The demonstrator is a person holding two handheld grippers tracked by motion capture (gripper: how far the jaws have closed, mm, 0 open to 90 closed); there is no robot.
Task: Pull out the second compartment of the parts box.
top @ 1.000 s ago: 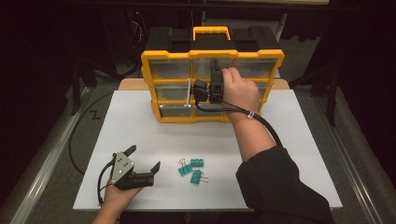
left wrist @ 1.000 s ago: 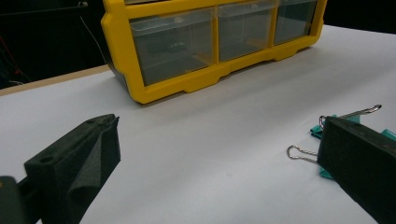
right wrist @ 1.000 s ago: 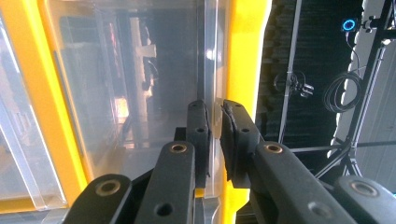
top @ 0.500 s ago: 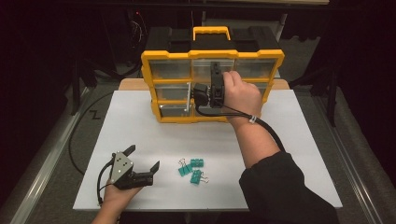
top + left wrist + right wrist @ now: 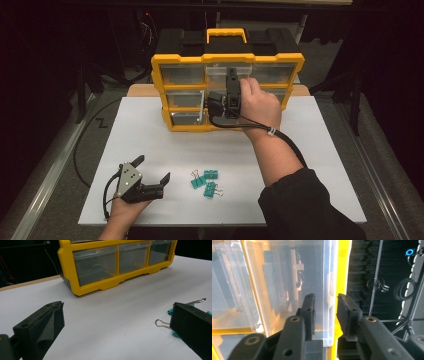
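A yellow organizer (image 5: 180,62) with clear drawers stands upright at the back of the white table (image 5: 150,135). My right gripper (image 5: 231,80) is up against its middle column. In the right gripper view the right gripper (image 5: 325,298) has the edge of a clear drawer (image 5: 287,290) between its jaws. The jaws have just been opening, and a gap shows beside the plastic. My left gripper (image 5: 153,168) rests open at the front left with nothing in it. Three teal binder clips (image 5: 206,181) lie just to its right. One binder clip (image 5: 170,312) shows behind the left gripper (image 5: 117,307).
A black and yellow carry handle (image 5: 226,34) tops the organizer. The right gripper's cable (image 5: 290,145) runs along the forearm. A metal rail (image 5: 45,185) borders the table's left side, and dark stands fill the background.
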